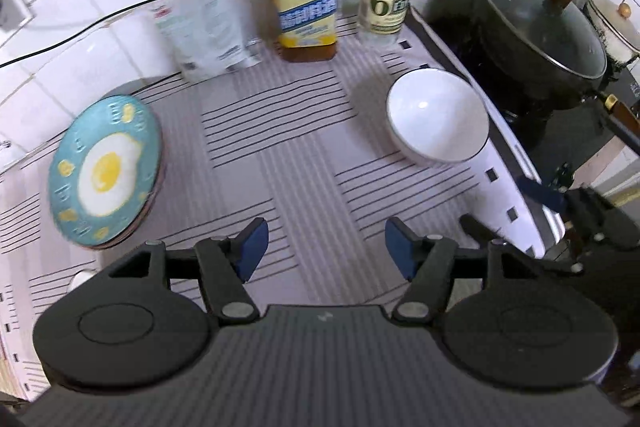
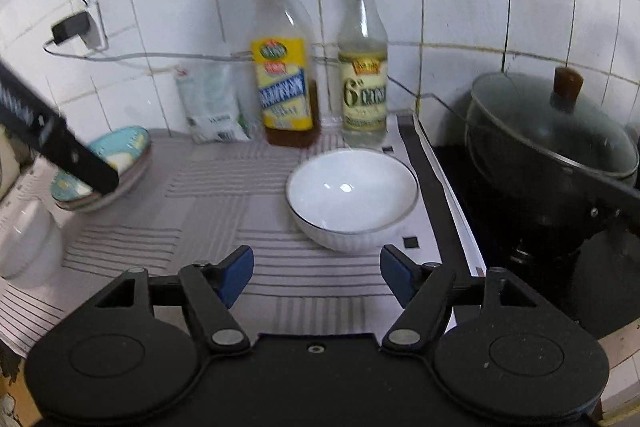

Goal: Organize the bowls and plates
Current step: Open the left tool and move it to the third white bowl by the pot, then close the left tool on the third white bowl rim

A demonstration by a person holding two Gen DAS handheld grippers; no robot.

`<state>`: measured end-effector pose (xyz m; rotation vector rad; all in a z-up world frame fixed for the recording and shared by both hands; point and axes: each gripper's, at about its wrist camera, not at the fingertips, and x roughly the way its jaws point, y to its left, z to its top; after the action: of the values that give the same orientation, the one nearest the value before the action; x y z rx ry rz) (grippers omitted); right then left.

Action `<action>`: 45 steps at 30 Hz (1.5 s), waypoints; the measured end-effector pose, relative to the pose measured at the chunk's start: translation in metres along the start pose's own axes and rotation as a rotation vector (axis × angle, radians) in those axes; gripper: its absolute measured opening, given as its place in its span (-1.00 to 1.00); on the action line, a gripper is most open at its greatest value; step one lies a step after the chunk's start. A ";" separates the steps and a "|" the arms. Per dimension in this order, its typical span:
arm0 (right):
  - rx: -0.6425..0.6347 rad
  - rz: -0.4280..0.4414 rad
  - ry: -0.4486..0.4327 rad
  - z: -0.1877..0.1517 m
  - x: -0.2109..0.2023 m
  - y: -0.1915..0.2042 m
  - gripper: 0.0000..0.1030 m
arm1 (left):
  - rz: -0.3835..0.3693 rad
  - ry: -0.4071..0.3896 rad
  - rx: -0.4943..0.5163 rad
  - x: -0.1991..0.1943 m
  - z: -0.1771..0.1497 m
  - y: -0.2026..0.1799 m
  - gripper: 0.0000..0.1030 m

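Above the striped mat (image 1: 280, 155), each hand-held gripper, left (image 1: 326, 247) and right (image 2: 316, 273), hovers spread, the right facing the white bowl (image 2: 352, 199).

White bowl (image 2: 352, 201); teal fried-egg plate (image 1: 106, 169)

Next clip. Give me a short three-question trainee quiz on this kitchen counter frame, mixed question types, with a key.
1. True or false: the white bowl is held by the right gripper.
2. Multiple choice: what sits on top of the plate stack at the counter's left? A) a teal fried-egg plate B) a glass lid C) a white cup
3. Fill in: the bowl stands in front of two ___ by the tiled wall.

Key:
1. False. Both the right gripper and the left gripper are open and empty; the bowl rests on the mat.
2. A
3. bottles: the yellow-label bottle and the clear bottle.
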<state>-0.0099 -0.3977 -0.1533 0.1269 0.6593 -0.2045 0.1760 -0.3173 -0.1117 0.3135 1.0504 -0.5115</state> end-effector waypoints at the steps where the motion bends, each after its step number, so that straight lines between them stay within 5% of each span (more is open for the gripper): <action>1: -0.003 -0.003 0.009 -0.002 0.005 -0.003 0.46 | -0.006 0.000 0.001 0.005 0.004 -0.004 0.24; 5: 0.025 0.022 0.032 -0.008 0.024 -0.021 0.47 | -0.016 -0.029 0.019 0.028 0.016 -0.022 0.51; 11: 0.029 0.002 0.064 -0.019 0.048 -0.039 0.47 | -0.080 0.000 0.005 0.062 0.033 -0.040 0.51; 15: 0.027 0.020 0.067 -0.022 0.055 -0.044 0.80 | -0.089 -0.004 0.001 0.081 0.041 -0.050 0.52; 21: 0.020 0.040 0.029 -0.018 0.076 -0.048 0.80 | -0.136 0.015 -0.016 0.110 0.059 -0.061 0.48; 25: 0.003 0.041 0.020 -0.017 0.090 -0.047 0.80 | -0.102 0.013 -0.021 0.126 0.069 -0.066 0.44; 39: -0.101 0.063 -0.050 -0.008 0.114 -0.034 0.81 | -0.153 0.035 -0.118 0.166 0.077 -0.056 -0.23; 45: -0.104 0.062 -0.051 -0.007 0.118 -0.033 0.82 | -0.117 0.014 -0.077 0.169 0.074 -0.055 -0.58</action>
<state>0.0693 -0.4462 -0.2338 0.0419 0.6127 -0.1131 0.2682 -0.4409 -0.2272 0.1883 1.1040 -0.5727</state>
